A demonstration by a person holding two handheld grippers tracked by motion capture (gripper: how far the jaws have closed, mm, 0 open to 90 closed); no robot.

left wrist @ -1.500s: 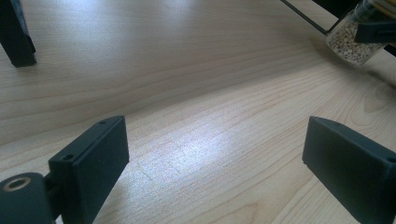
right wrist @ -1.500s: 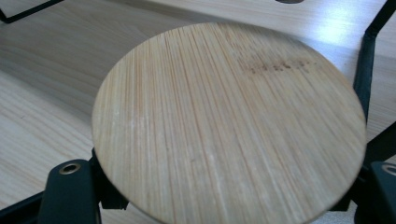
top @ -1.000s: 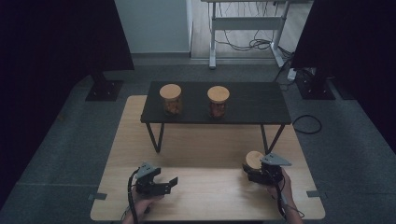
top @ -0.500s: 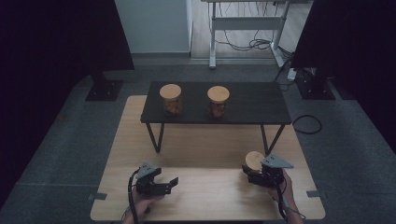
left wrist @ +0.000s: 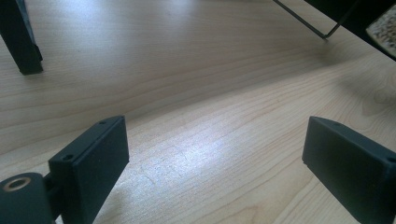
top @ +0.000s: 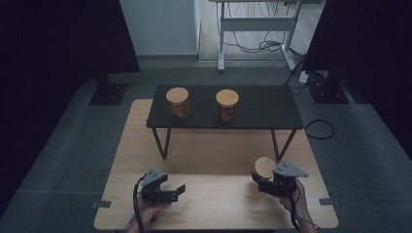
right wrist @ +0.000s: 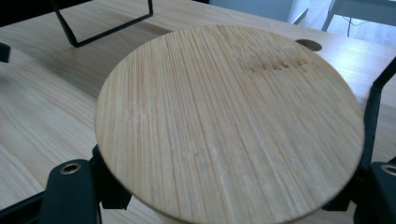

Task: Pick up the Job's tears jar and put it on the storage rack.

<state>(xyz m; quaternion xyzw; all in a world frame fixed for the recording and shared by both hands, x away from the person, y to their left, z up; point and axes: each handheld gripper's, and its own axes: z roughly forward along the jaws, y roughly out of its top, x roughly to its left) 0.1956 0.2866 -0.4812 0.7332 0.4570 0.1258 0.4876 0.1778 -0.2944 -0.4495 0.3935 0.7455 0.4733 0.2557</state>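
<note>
Pinching the bamboo-lidded jar (top: 265, 168) near the worktop's (top: 214, 204) right, the right hand-held gripper (top: 265, 180) readies lifting; the left hand-held gripper (top: 176, 192) waits spread.

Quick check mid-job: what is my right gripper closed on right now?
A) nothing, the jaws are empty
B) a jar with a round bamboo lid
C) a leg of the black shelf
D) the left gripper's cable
B: the right gripper has its jaws on either side of the bamboo-lidded jar, which sits on the wooden table below the black shelf.
</note>
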